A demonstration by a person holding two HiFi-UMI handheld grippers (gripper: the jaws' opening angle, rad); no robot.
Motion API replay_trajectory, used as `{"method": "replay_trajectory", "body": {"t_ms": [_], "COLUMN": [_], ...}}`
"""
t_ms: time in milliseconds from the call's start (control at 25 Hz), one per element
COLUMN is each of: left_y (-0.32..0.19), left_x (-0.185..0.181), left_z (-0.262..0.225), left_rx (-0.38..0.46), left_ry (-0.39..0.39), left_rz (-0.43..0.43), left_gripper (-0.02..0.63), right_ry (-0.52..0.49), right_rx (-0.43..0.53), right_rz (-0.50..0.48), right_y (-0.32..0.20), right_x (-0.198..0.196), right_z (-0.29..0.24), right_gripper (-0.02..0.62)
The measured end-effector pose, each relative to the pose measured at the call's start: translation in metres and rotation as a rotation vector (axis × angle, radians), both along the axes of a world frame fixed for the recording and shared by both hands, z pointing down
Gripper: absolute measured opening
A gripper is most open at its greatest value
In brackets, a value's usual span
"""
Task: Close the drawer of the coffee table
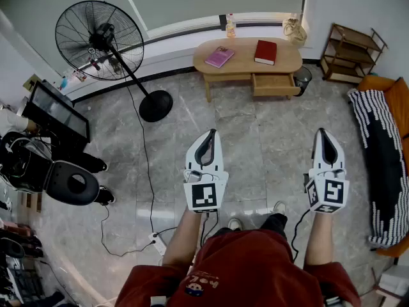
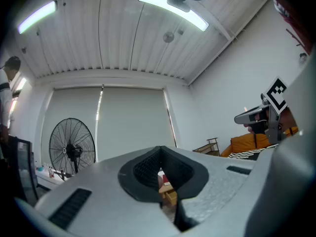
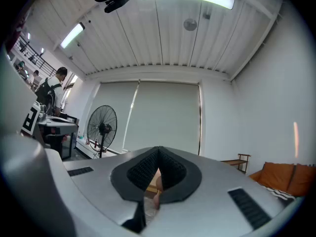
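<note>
Pressed together at the tips and pinching nothing: white two-jaw left gripper (image 1: 211, 133) and white two-jaw right gripper (image 1: 321, 132), held side by side, roughly level, above the grey marble floor (image 1: 255, 139).

Likely trouble from here:
- Pushing off-centre on the drawer front, skewing it and jamming it half-shut.
- Shoving too hard with narrow closed tips, then slipping off the front or sliding the light table.
- Catching a foot on the black cable (image 1: 147, 171) trailing over the floor at the left while walking in.

Well apart from both grippers, far ahead by the back wall: light wooden oval coffee table (image 1: 243, 61), with the small wooden drawer (image 1: 275, 84) pulled out below the front edge near the right end. Ahead and between the two grippers, somewhat nearer the right one's line.
</note>
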State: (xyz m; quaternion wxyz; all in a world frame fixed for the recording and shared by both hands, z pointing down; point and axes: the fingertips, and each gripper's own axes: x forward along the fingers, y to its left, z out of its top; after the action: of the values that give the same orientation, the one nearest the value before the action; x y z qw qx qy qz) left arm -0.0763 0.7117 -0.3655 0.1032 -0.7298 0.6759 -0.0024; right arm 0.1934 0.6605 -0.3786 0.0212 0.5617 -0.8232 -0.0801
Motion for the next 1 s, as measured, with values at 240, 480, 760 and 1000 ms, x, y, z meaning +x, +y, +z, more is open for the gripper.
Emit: {"method": "replay_trajectory", "body": {"t_ms": [240, 480, 760, 1000], "left_y": [0.029, 0.044, 0.053, 0.057], "left_x": [-0.018, -0.029, -0.034, -0.034], "left_z": [-0.004, -0.001, 0.003, 0.004], "left_rx": [0.035, 0.021, 0.027, 0.038], "left_ry": [0.000, 0.004, 0.012, 0.012], "left_rz": [0.021, 0.024, 0.028, 0.026], "left_gripper": [0.006, 0.008, 0.008, 0.008], "right_ry": [-0.013, -0.025, -0.024, -0.046], "right_rx": [0.010, 0.000, 0.007, 0.008], "right_rz": [-0.003, -0.006, -0.012, -0.035], "right_y": [0.031, 0.045, 0.055, 0.058], "right_x": [-0.026, -0.039, -0.047, -0.051], "right_z": [0.002, 0.003, 0.007, 0.011], "right_gripper": [-0.003, -0.003, -0.003, 0.120]}}
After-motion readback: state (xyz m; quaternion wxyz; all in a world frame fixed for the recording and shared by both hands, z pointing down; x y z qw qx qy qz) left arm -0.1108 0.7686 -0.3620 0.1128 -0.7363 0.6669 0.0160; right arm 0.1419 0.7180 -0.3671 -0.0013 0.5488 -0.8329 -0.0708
